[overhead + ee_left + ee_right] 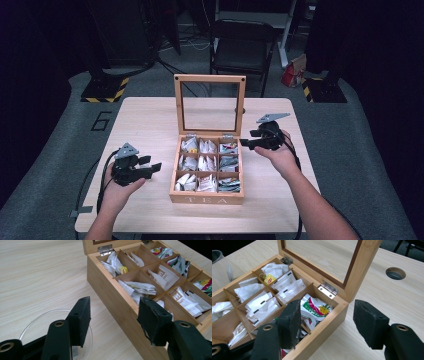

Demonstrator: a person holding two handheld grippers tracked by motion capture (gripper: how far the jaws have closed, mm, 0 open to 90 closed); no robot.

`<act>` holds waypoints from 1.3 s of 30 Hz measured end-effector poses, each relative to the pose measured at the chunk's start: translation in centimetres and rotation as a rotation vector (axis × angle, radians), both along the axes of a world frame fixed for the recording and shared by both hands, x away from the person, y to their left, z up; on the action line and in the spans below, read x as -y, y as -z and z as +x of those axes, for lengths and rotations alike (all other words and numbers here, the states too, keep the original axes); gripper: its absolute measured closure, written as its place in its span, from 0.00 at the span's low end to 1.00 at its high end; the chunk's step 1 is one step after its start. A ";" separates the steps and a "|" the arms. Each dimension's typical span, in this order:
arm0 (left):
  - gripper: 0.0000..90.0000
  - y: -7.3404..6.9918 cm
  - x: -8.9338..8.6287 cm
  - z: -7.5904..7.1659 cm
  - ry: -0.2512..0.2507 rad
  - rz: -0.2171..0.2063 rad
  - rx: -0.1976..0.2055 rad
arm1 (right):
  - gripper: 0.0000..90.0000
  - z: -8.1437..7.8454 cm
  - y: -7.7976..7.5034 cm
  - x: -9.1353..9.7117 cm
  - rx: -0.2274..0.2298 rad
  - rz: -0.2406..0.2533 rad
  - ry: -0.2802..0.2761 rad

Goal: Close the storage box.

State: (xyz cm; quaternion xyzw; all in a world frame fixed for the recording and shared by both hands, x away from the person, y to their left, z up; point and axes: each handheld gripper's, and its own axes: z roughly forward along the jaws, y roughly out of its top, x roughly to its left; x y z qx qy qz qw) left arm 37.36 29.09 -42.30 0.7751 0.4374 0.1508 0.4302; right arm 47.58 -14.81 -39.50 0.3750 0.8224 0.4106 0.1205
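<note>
Centrally on the table [150,115]: tea box [206,196], lid [210,105] raised upright at the rear hinges, glass pane framed in wood. Nine compartments inside, three by three, each stocked with sachets [206,162]. White sachets in the left and middle columns; green-printed sachets [315,307] in the right column, rear cell, just beside a hinge [327,290].

Left of the box, near the front edge: left gripper [150,164], held in the left hand [117,192], pointed toward the box wall but apart from it. Jaws spread, pads [81,322] facing each other across a clear gap, nothing between them. Beneath the left jaw in the left gripper view: glass dish [40,322], round, on the table, just beside the box; contents not discernible.

Right of the box, level with the rear row: right gripper [246,143], held in the right hand [281,155], tips at the box's right rim. Jaws parted about halfway, nothing clamped. In the right gripper view: one pad [292,322] over the right-hand cells, inside the rim; other pad outside the box, above the table; box wall [324,325] between the two, untouched as far as visible.

Farther right on the table: round cable hole [395,273]. Beyond the table: black chair [242,47].
</note>
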 end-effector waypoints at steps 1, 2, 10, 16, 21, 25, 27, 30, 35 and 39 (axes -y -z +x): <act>0.48 0.0 0.0 0.0 0.000 -0.001 0.000 | 0.43 0.1 0.1 0.0 0.003 0.001 0.001; 0.48 0.0 0.0 0.0 0.000 -0.002 0.002 | 0.43 0.2 0.1 0.0 0.000 0.004 0.002; 0.48 0.1 0.2 -0.2 0.013 0.007 0.004 | 0.43 1.4 0.1 -0.3 0.006 0.001 -0.005; 0.48 0.0 0.1 -0.3 0.017 -0.006 0.001 | 0.43 2.2 -0.4 -0.9 0.016 -0.008 -0.020; 0.48 0.3 0.4 -0.2 0.022 -0.001 -0.002 | 0.42 3.0 -0.7 -1.1 0.021 -0.002 -0.021; 0.48 0.4 0.3 -0.1 0.023 -0.001 -0.007 | 0.42 3.9 -0.8 -1.5 0.018 0.015 -0.020; 0.48 0.4 0.3 0.0 0.023 -0.002 -0.006 | 0.42 4.3 -0.7 -1.6 0.007 0.009 -0.018; 0.48 0.4 0.2 0.0 0.015 -0.008 -0.003 | 0.42 4.8 -0.7 -1.7 0.011 0.015 -0.018; 0.48 0.5 0.2 -0.1 0.021 -0.002 -0.009 | 0.42 5.3 -0.8 -1.8 0.009 0.034 -0.013; 0.48 0.4 0.2 -0.2 0.019 -0.001 -0.007 | 0.43 5.6 -0.8 -2.0 0.013 0.031 -0.007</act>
